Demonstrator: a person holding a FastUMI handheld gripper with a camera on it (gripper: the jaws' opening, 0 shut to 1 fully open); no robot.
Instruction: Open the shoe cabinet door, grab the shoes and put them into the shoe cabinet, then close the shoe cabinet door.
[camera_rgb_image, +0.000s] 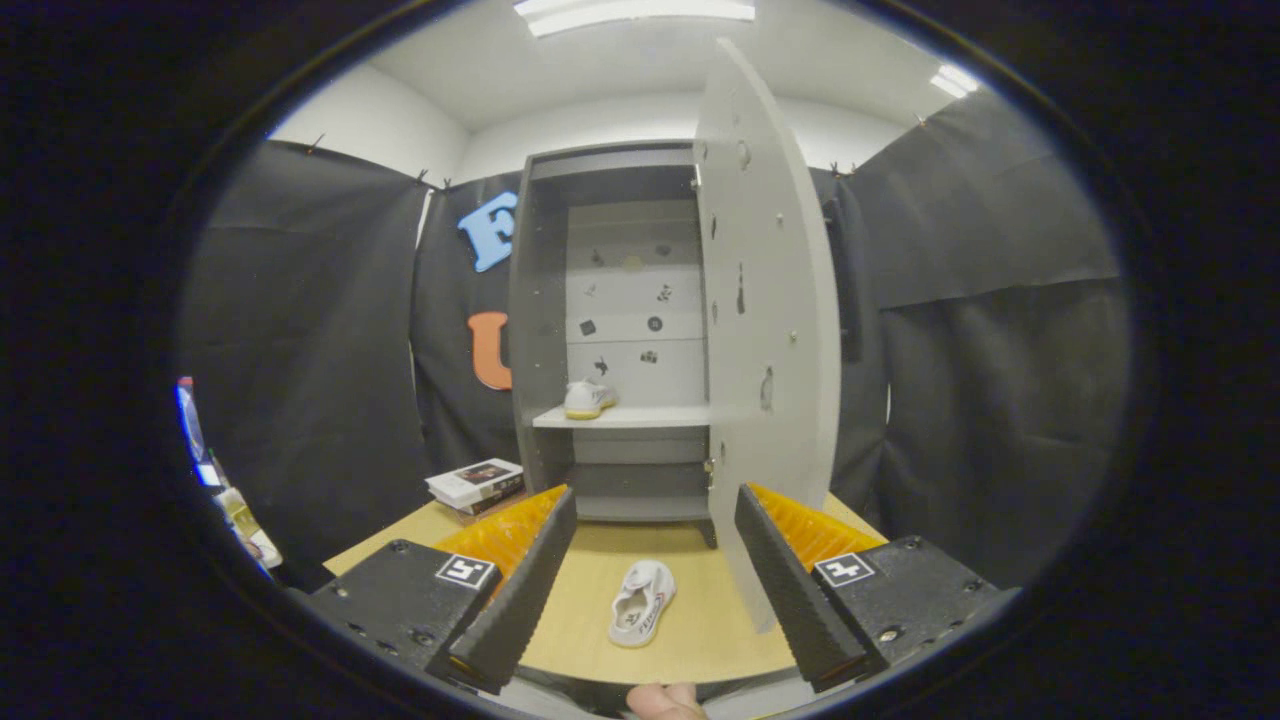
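Note:
A grey shoe cabinet stands at the far end of the wooden table, its door swung wide open toward me on the right. One white shoe sits on the cabinet's shelf. A second white shoe lies on the table between my fingers, opening up, toe pointing away. My gripper is open, held above the table with nothing between its fingers. The door's lower edge hangs just ahead of the right finger.
A stack of books rests on the table left of the cabinet. Black cloth walls close in on both sides. Bottles and small items sit off the table's left side. A fingertip of the person's hand shows below the gripper.

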